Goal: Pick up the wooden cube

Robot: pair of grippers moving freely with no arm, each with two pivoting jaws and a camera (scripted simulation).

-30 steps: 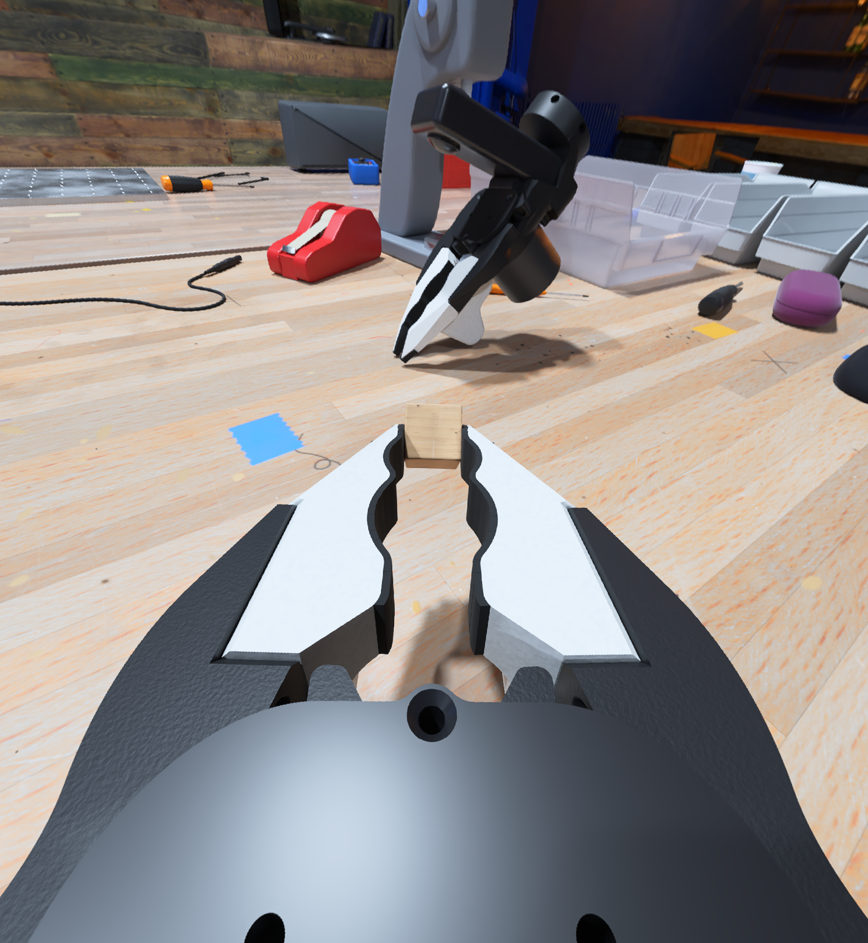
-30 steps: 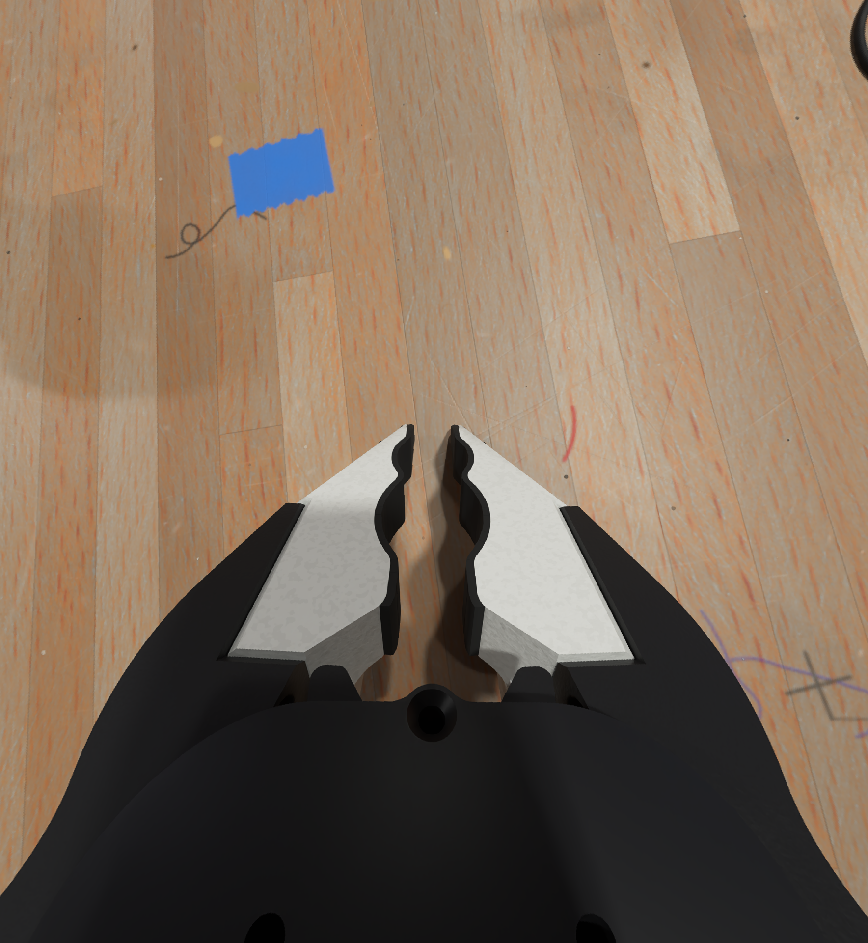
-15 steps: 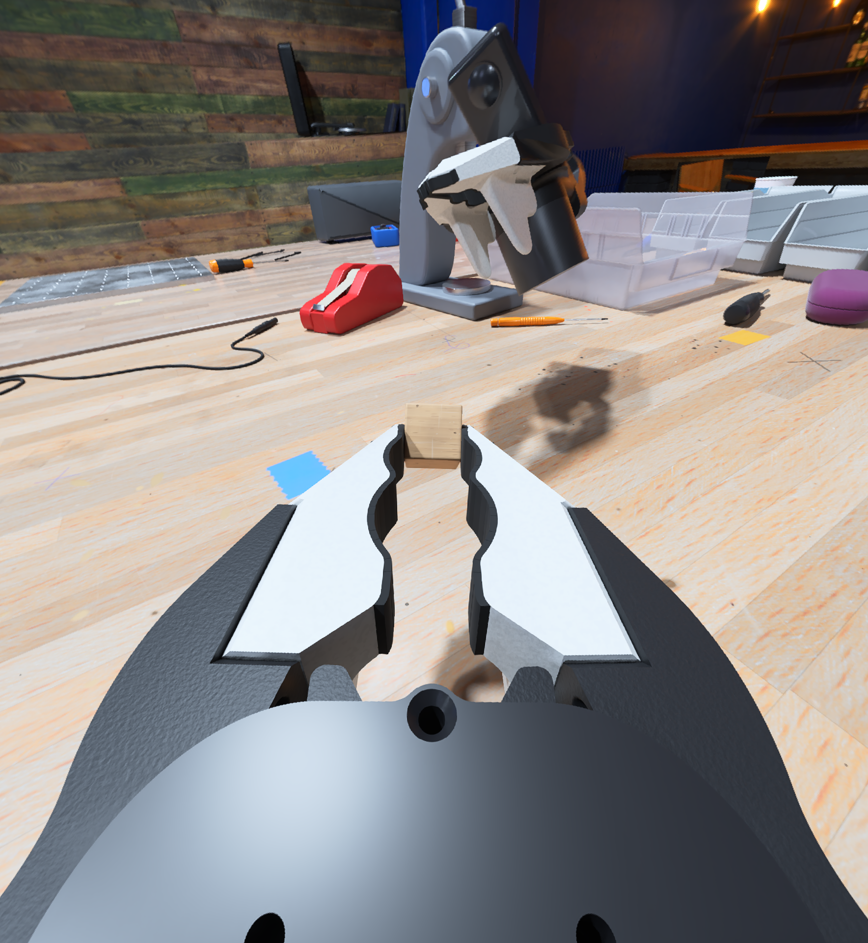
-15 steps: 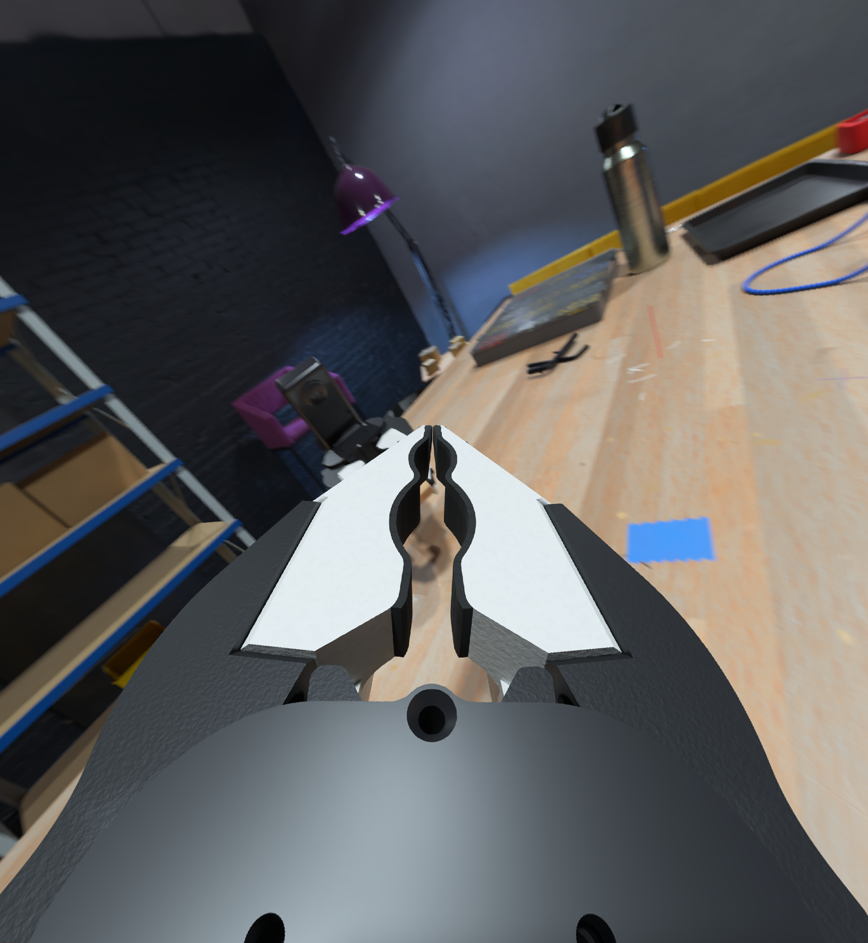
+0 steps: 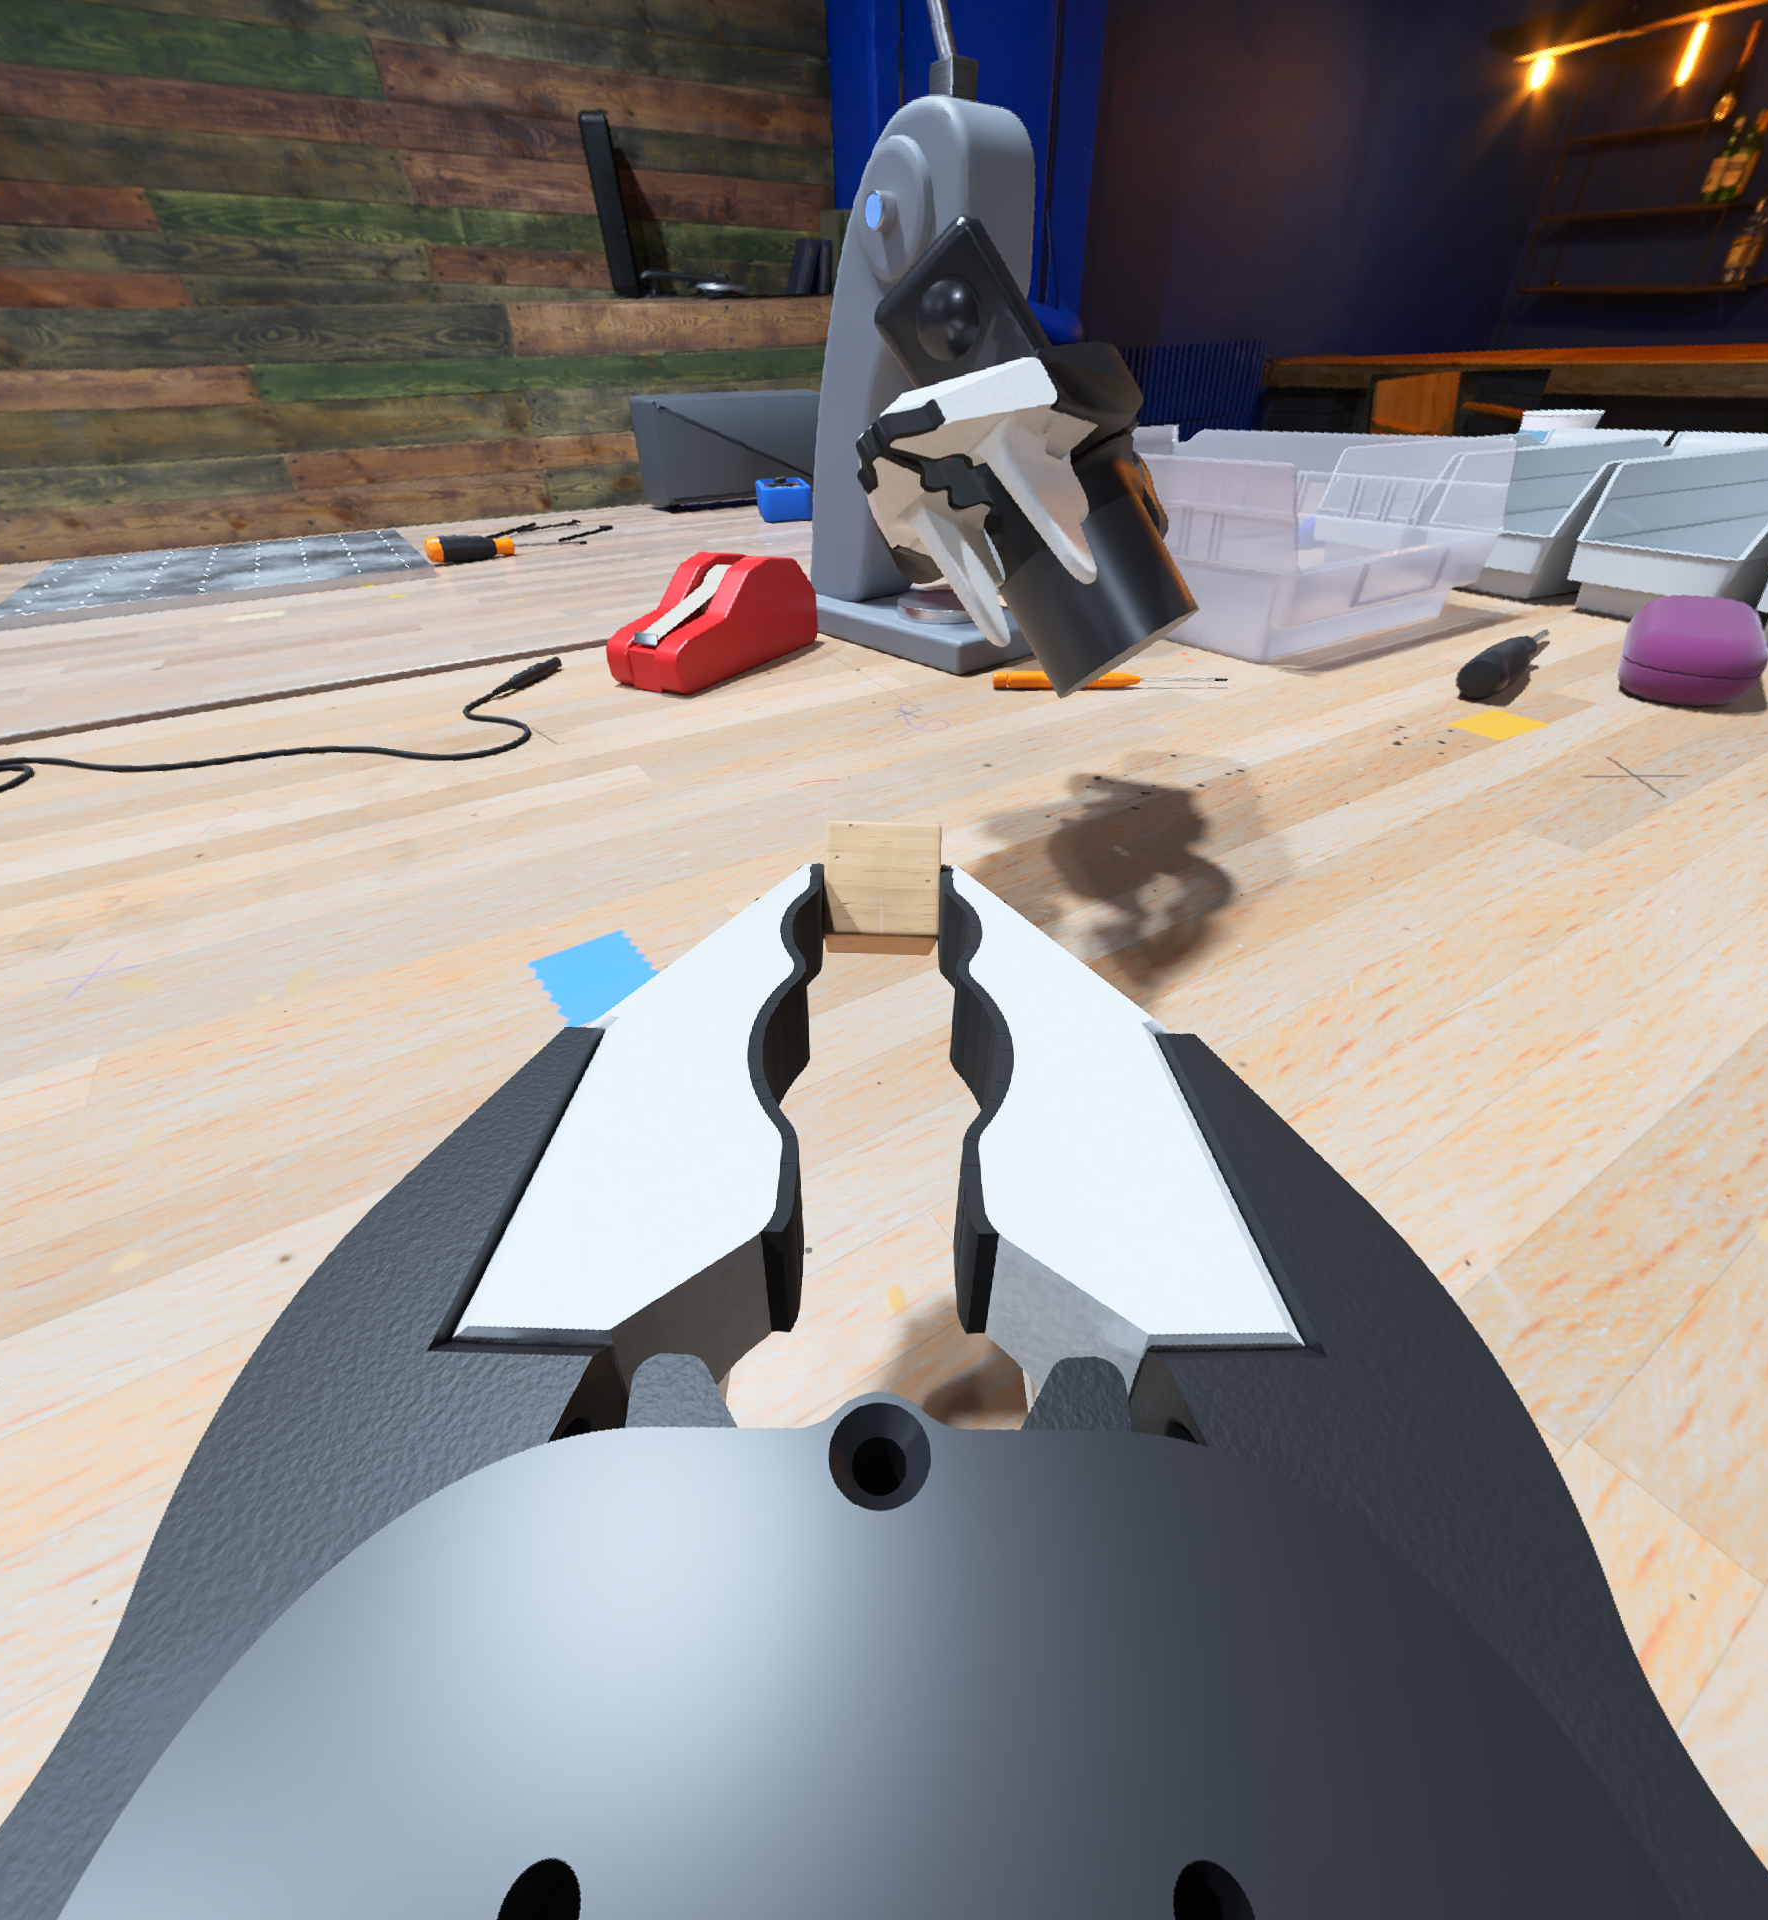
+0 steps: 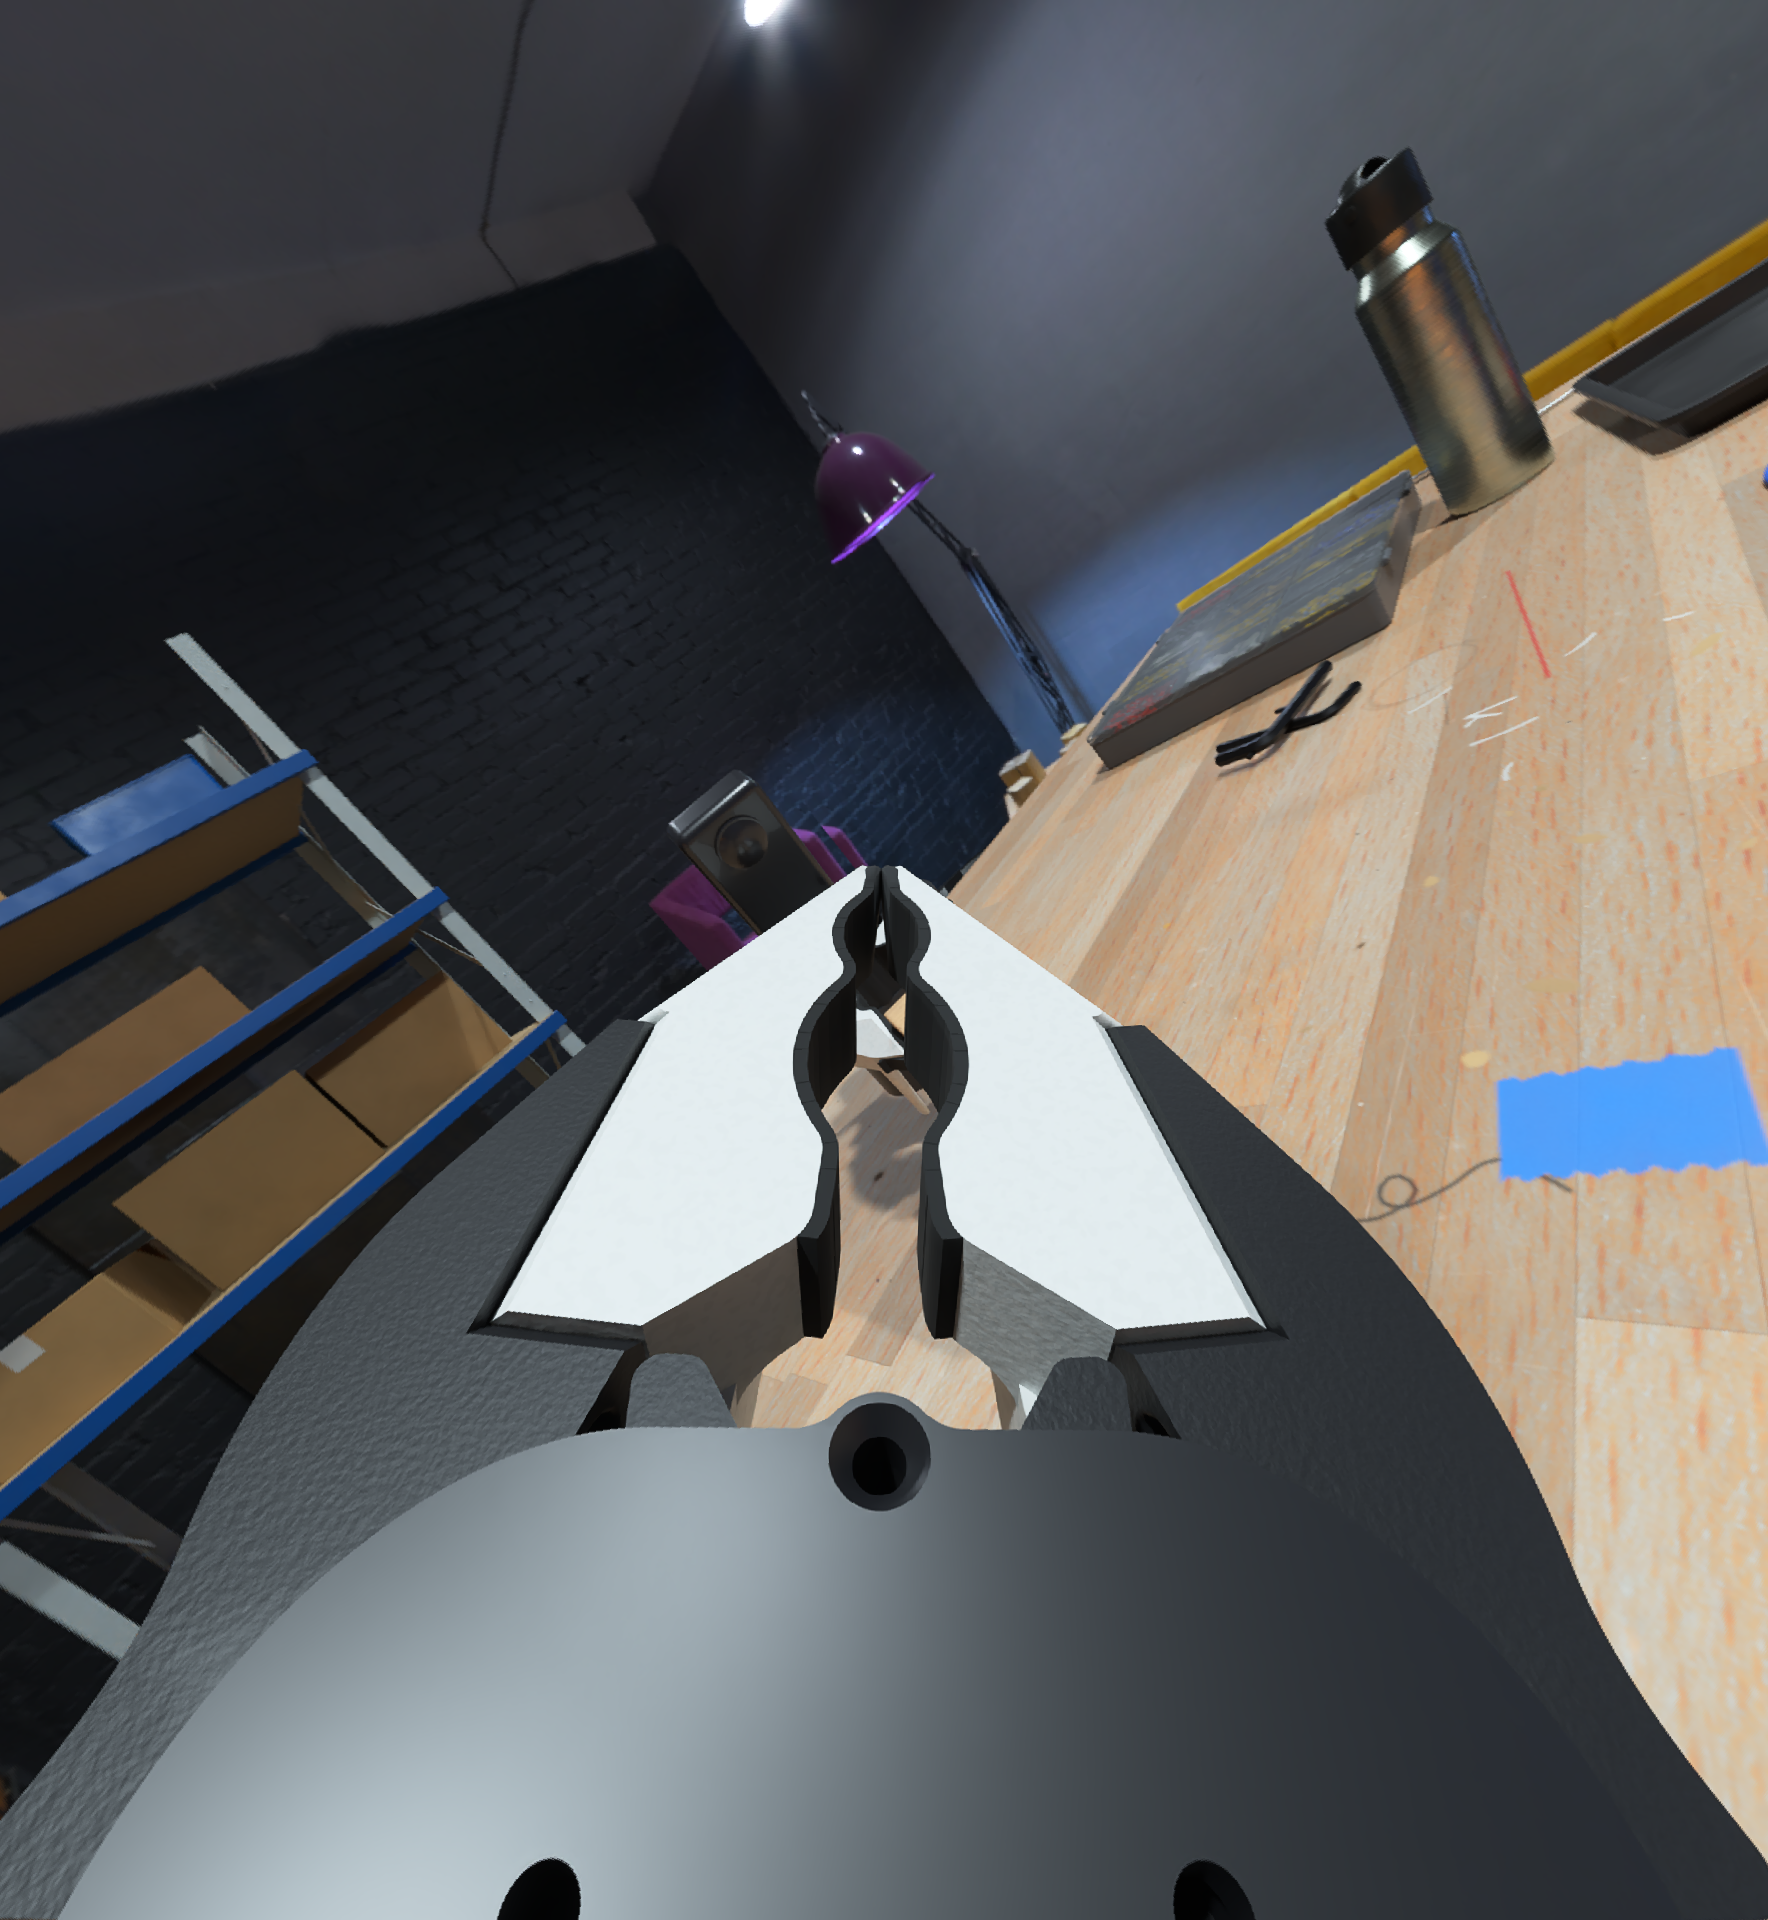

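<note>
Between the fingertips of the left gripper [image 5: 881, 883] sits the wooden cube [image 5: 882, 879], pinched on both sides and held clear above the plank tabletop [image 5: 340, 1039]. Just beneath and to the left lies a scrap of blue tape [image 5: 589, 971], with a wide stretch of bare wood around it. Farther back, a black cable [image 5: 236, 758] snakes along the left, and a red tape dispenser [image 5: 708, 623] stands beside a grey stand [image 5: 921, 364]. Clear plastic bins [image 5: 1306, 530] and grey ones line the far right edge, a purple case [image 5: 1690, 649] in front of them.

Up in the air before the stand hangs the right gripper [image 5: 963, 488], tilted. Seen from its own camera, the right gripper [image 6: 880, 883] has its tips pressed together around nothing. Its view runs along the table's edge toward blue shelving [image 6: 184, 1039], a metal bottle [image 6: 1431, 343] and a dark tray [image 6: 1275, 623] well off. I can't make out any readable writing.
</note>
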